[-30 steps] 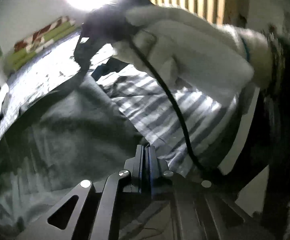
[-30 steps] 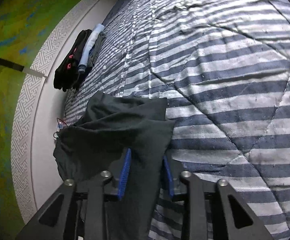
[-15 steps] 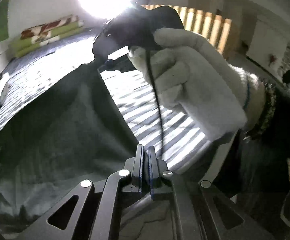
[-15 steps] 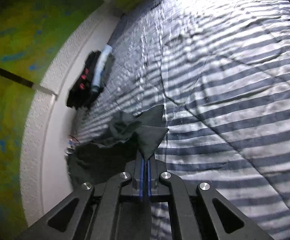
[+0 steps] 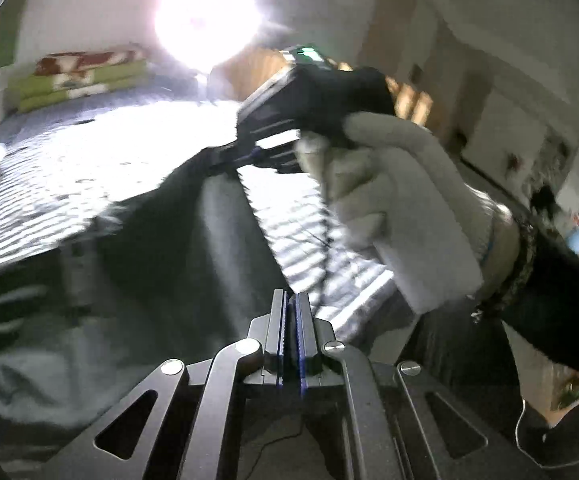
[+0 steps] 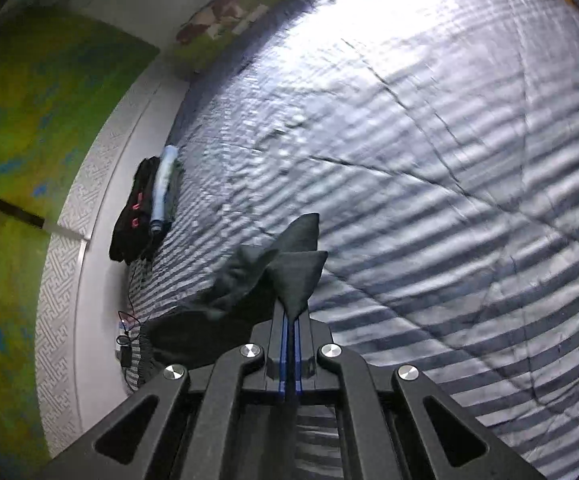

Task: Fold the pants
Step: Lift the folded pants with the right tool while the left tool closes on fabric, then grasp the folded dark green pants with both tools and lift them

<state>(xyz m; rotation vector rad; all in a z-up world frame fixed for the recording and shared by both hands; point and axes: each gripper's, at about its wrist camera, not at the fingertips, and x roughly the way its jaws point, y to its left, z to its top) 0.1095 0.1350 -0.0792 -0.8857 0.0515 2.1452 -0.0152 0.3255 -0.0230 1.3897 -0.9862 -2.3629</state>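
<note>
The dark grey pants (image 5: 101, 292) hang stretched in the air over the striped bed (image 5: 89, 168). My left gripper (image 5: 291, 300) is shut on one edge of the cloth. In that same view a white-gloved hand (image 5: 389, 204) holds my right gripper (image 5: 231, 160), which pinches the far corner of the pants. From the right wrist view, the right gripper (image 6: 289, 320) is shut on a pointed corner of the pants (image 6: 295, 272), and the rest of the cloth droops to the left.
The blue-and-white striped quilt (image 6: 429, 180) fills most of the view. A pile of dark and light-blue clothes (image 6: 145, 208) lies by the white wall trim (image 6: 69, 248). Folded green blankets (image 5: 81, 80) sit at the bed's far end. A cable (image 6: 127, 332) lies at the bed's edge.
The right gripper closed on the pants' corner and lifted it off the bed. Both grippers have risen, pulling the cloth taut between them.
</note>
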